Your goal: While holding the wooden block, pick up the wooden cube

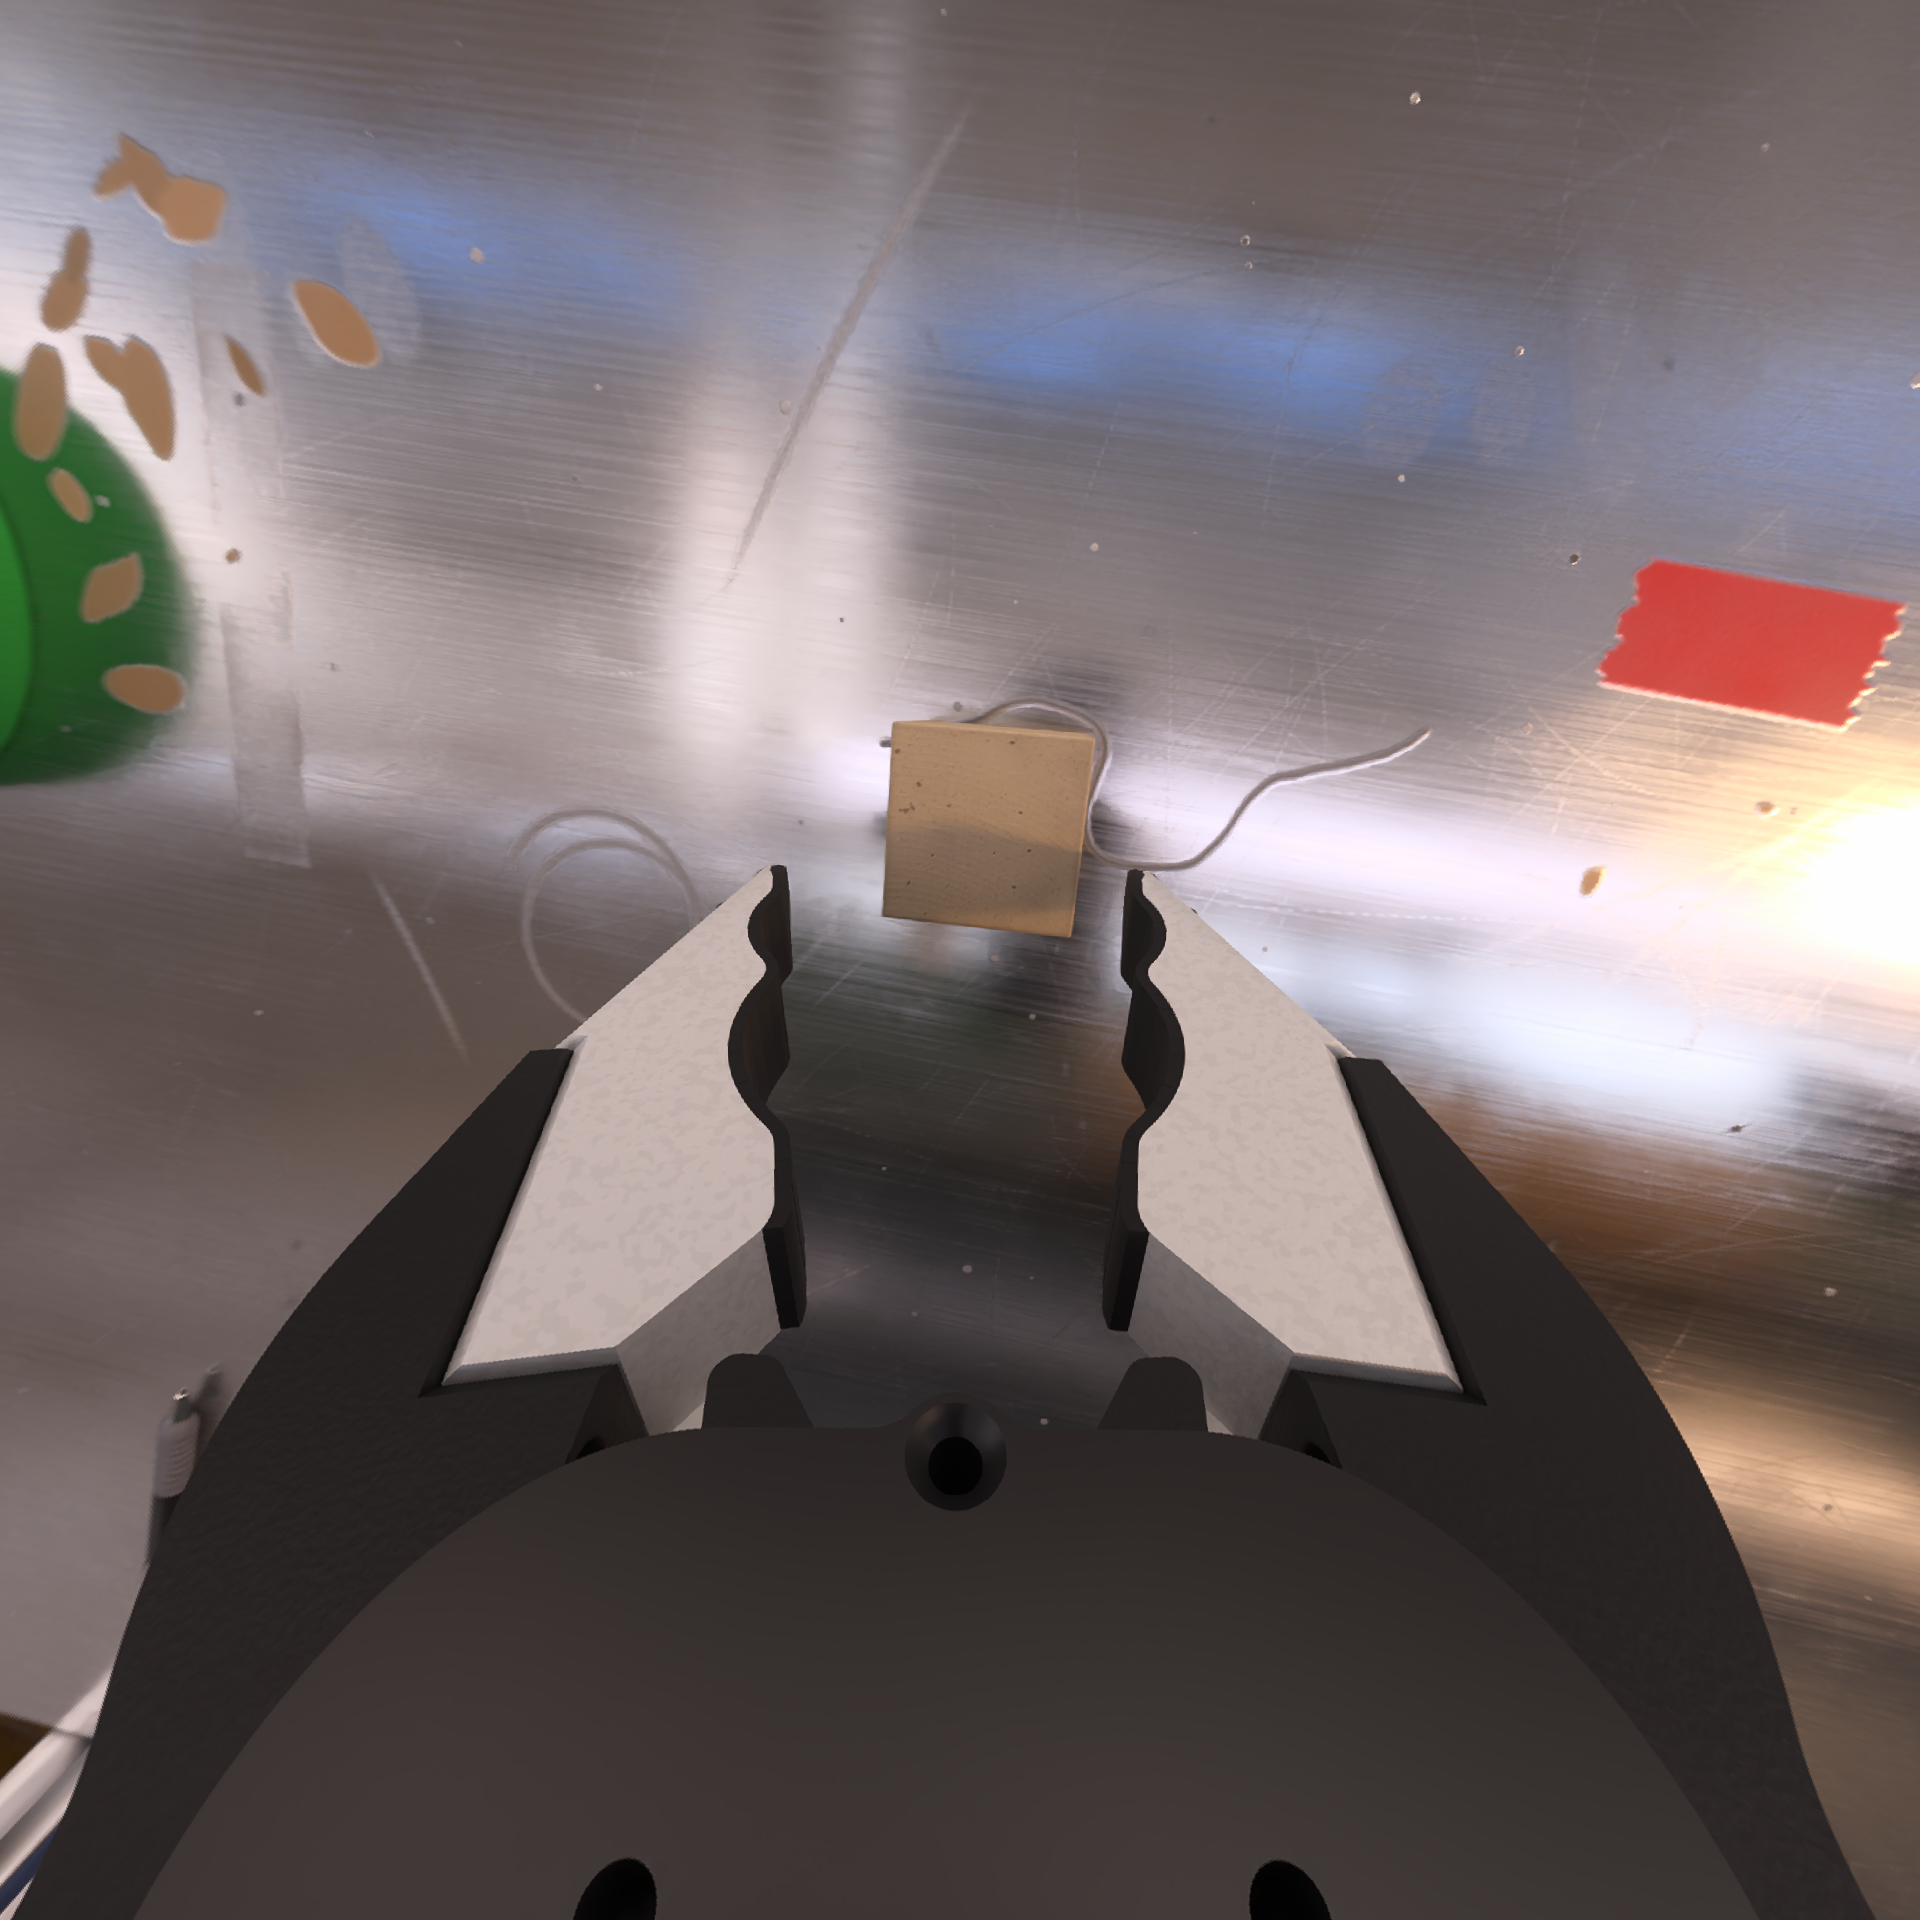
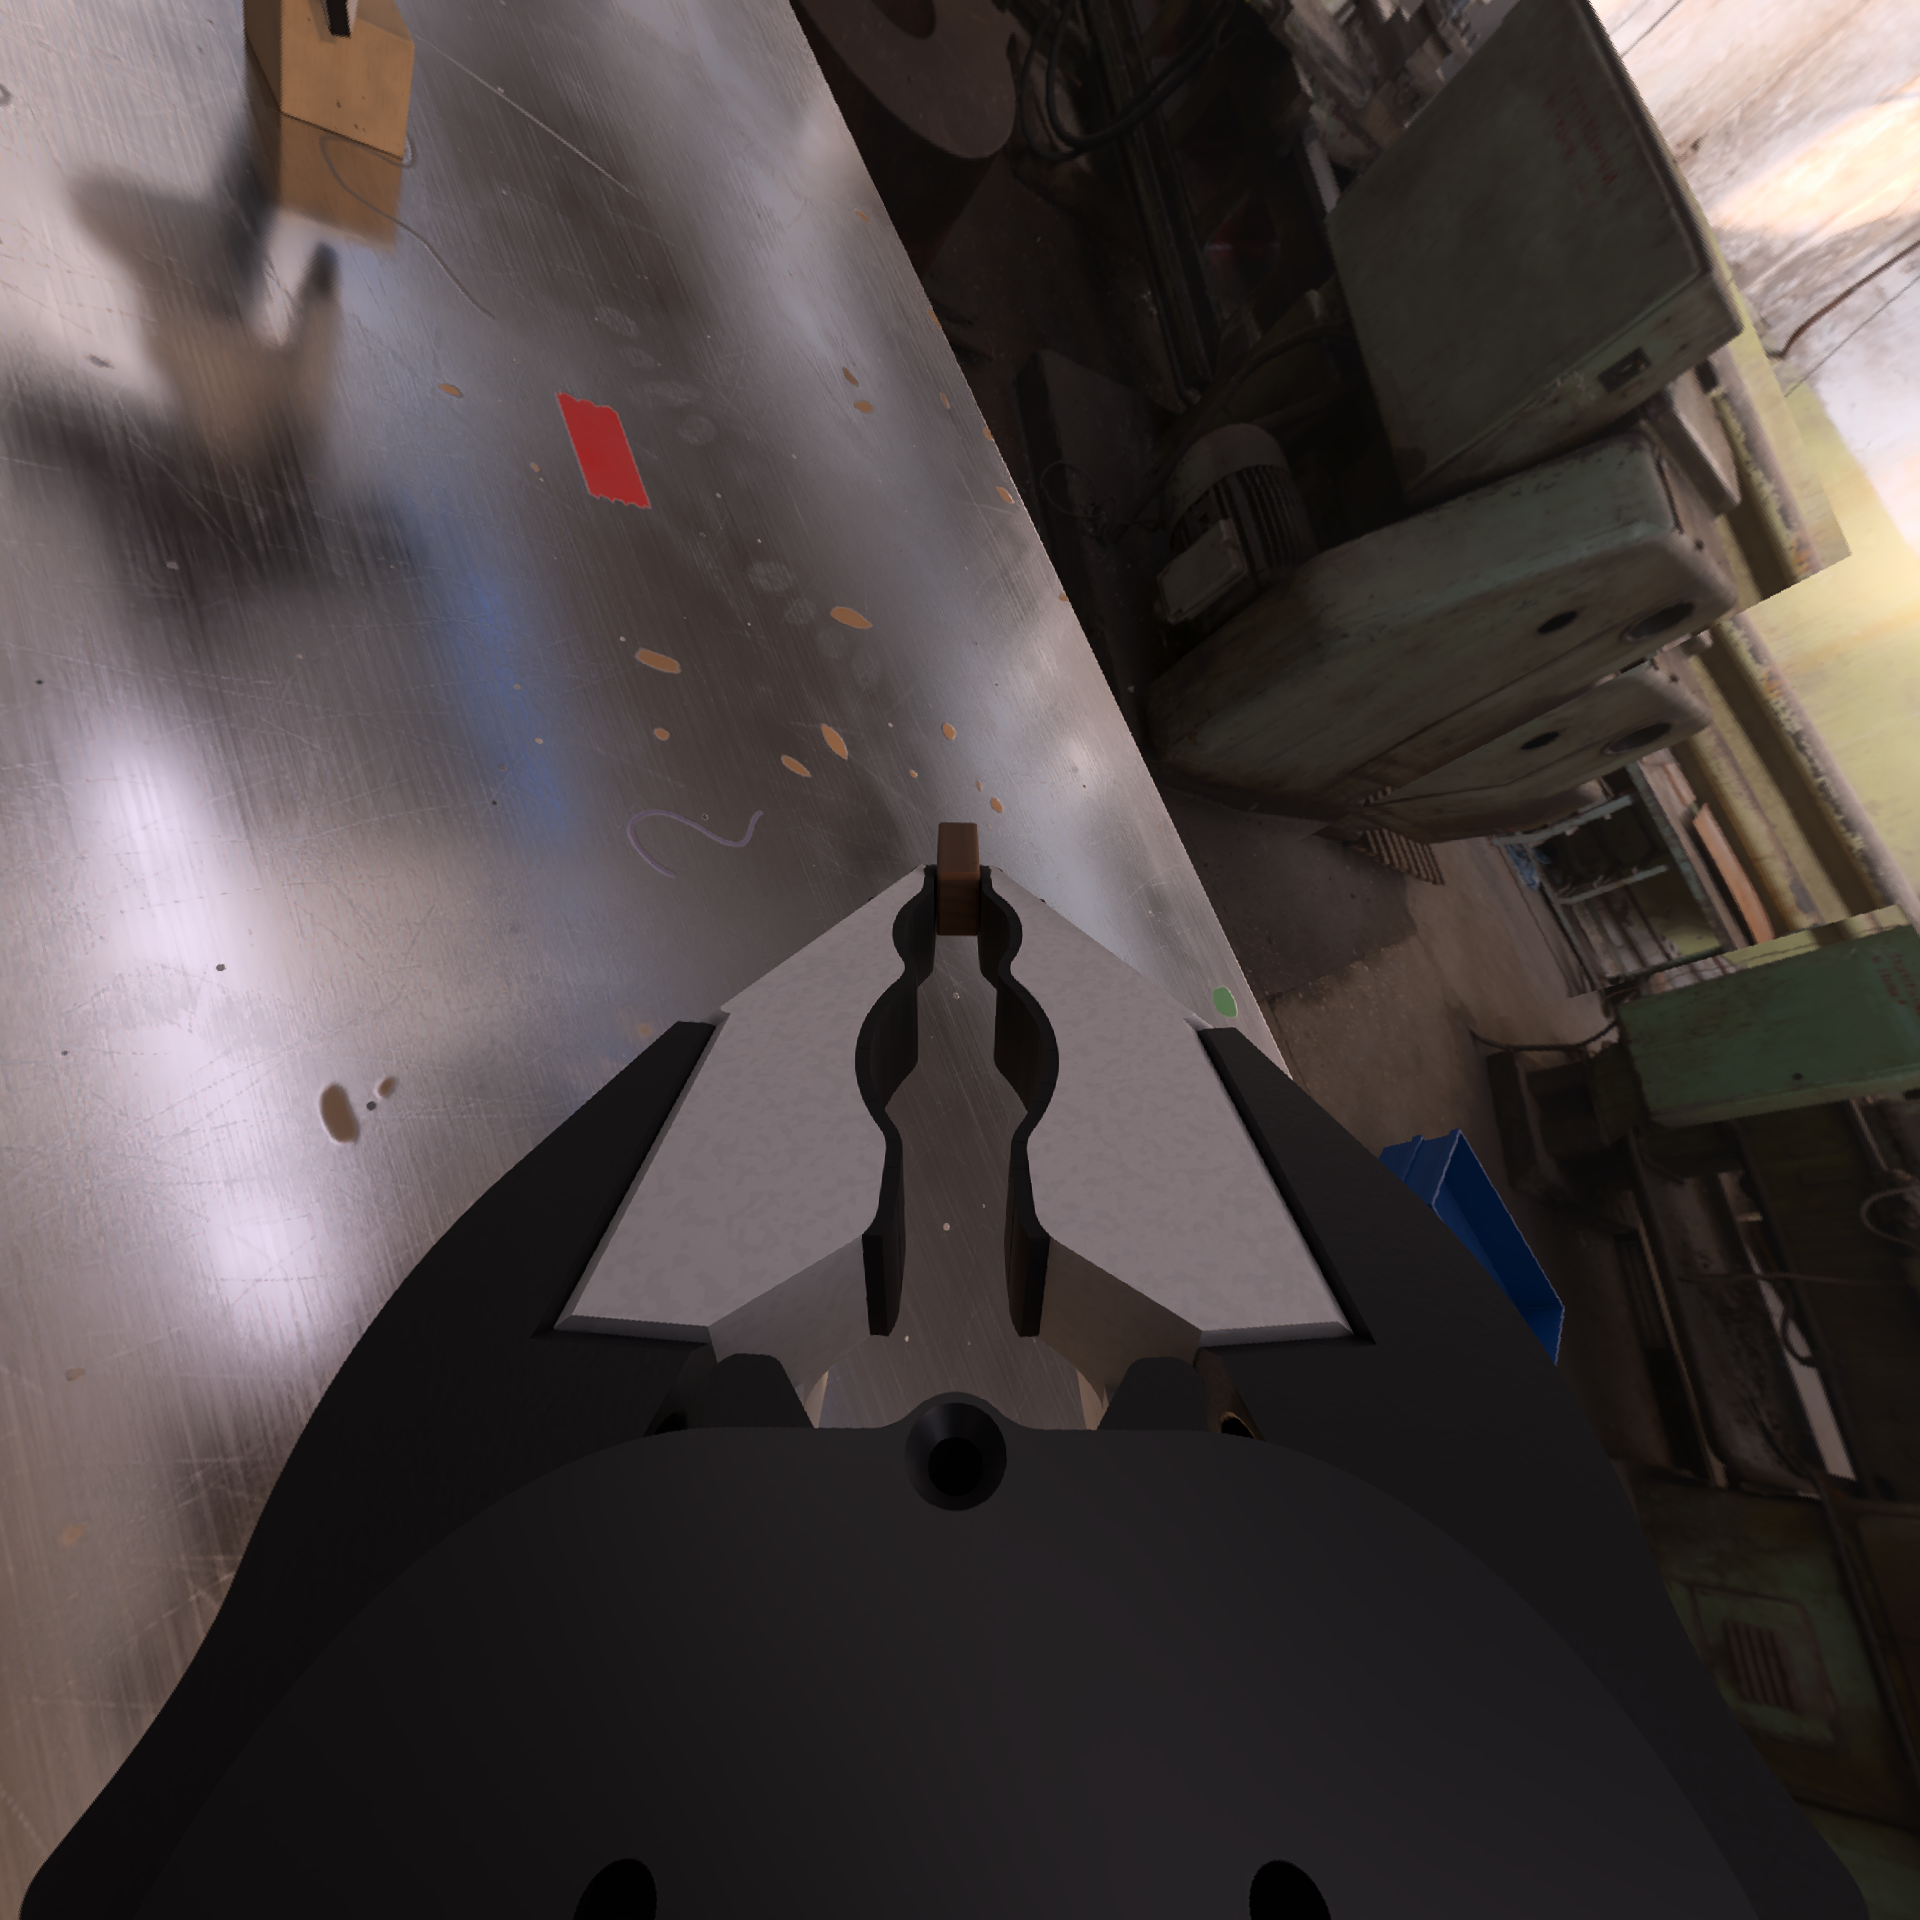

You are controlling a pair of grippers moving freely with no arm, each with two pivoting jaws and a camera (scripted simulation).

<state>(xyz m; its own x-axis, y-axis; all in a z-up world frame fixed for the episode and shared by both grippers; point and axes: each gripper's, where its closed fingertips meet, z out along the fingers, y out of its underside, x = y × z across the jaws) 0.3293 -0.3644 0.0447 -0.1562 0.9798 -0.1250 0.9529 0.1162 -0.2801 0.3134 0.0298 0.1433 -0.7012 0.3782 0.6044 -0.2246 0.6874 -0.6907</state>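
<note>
Facing squarely, wooden cube (image 1: 987, 826) upright.

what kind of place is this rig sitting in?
Likely a factory machine shop. A scratched brushed-metal tabletop strewn with tan wood chips stands beside worn green industrial machines, with tangled cables behind them.

Bare metal surface (image 1: 1351, 416) lies open on every side of the wooden cube (image 1: 987, 826), which sits just beyond my left hand-held gripper (image 1: 954, 883), its fingers spread wider than the cube. A green object (image 1: 73, 623) stands well to the left, and flat red tape (image 1: 1756, 644) to the right blocks nothing.
</note>
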